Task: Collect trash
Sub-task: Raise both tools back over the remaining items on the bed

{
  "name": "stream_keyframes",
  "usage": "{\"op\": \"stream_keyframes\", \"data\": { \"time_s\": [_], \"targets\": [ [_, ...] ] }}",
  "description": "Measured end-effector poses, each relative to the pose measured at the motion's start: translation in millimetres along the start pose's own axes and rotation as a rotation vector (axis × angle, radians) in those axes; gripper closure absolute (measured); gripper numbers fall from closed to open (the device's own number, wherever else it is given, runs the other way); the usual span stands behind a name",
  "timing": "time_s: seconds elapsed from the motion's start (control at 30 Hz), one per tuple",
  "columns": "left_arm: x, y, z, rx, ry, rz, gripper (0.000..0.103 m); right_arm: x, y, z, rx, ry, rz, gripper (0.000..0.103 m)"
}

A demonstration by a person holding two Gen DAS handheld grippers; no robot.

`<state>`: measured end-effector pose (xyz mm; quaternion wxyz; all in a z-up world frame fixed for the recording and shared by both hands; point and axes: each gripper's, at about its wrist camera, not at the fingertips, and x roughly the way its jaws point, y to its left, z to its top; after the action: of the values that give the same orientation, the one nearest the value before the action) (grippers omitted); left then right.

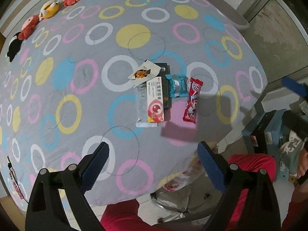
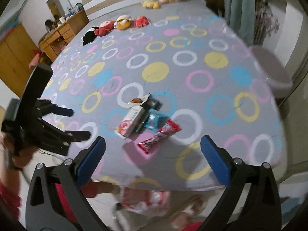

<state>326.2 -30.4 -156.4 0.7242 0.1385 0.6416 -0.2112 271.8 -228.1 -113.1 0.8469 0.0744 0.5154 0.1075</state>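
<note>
Bedspread with red wrapper lengthwise toward both wide-apart tools.

Ahead of the left gripper, on the bed, lies a cluster of wrappers: a box on a flat sleeve, a small packet to its right, then a long wrapper. Beyond them lies a square sachet; plush toys line the far left edge.

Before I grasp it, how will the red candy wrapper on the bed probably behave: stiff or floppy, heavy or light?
The red candy wrapper looks like thin glossy film lying flat on the bedsheet, so it is probably light and floppy. Its shiny surface may slip between the fingers. Lying so flat on soft cloth, it may be hard to get under and could slide if pushed.
</note>
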Motion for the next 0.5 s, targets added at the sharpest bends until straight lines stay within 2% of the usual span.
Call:
{"op": "stream_keyframes", "data": {
  "time_s": [0.5],
  "targets": [
    [57, -13, 28, 0.025, 0.069, 0.012, 0.013, 82, -18, 2, 0.119, 0.145, 0.040, 0.007]
  ]
}}
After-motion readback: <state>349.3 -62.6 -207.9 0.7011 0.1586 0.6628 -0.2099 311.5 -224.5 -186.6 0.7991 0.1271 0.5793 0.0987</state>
